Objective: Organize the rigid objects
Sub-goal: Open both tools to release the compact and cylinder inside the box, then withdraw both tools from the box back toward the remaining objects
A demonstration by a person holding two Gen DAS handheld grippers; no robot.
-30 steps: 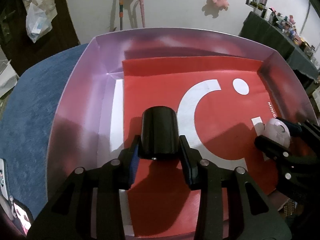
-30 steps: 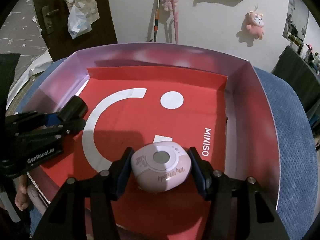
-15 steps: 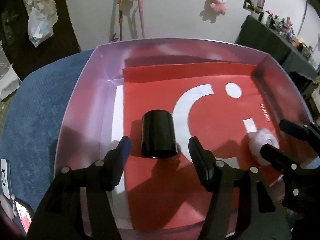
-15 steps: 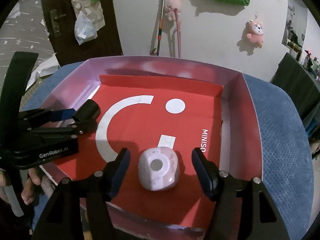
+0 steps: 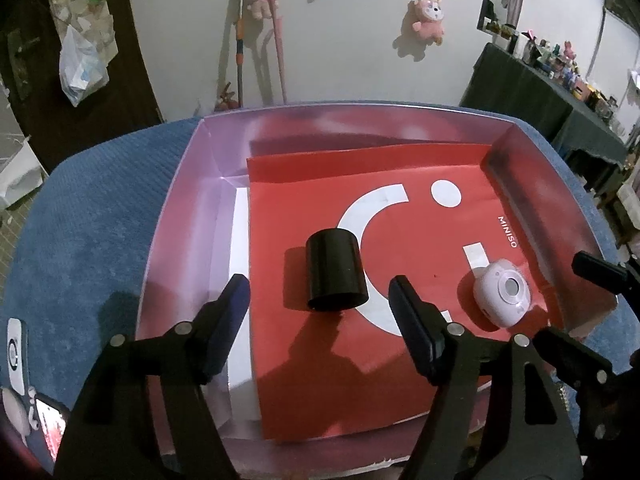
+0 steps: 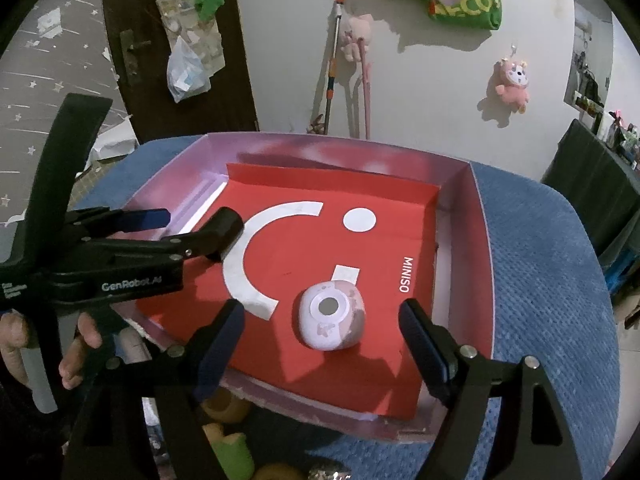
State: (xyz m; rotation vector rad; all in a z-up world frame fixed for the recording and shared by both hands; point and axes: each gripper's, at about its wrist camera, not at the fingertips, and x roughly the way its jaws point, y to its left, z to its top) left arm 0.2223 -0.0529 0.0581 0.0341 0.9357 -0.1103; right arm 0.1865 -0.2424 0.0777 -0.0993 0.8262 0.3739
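Observation:
A black cylinder (image 5: 336, 270) lies on the red paper lining (image 5: 400, 360) of a lilac-walled box (image 5: 180, 208). My left gripper (image 5: 318, 282) straddles its near end with its jaws opening, and both pads stand apart from it. A pale pink toy camera (image 6: 332, 316) rests lens-up on the red paper near the box's right wall (image 6: 460, 200). My right gripper (image 6: 322, 308) hovers over it with jaws opening, and its pads are well apart from the toy. The toy camera (image 5: 502, 294) also shows in the left wrist view.
The box sits on a blue textured cloth (image 6: 540, 280). A person's hand (image 6: 76, 344) holds the left gripper (image 6: 192, 218). Yellow and green foam pieces (image 6: 228, 440) lie below the box's near edge. Small devices (image 5: 16, 352) lie at the cloth's left edge.
Both grippers opened and drew back and upward. The left one let go of the black cylinder, the right one released the pink toy camera, which now lies lens-up.

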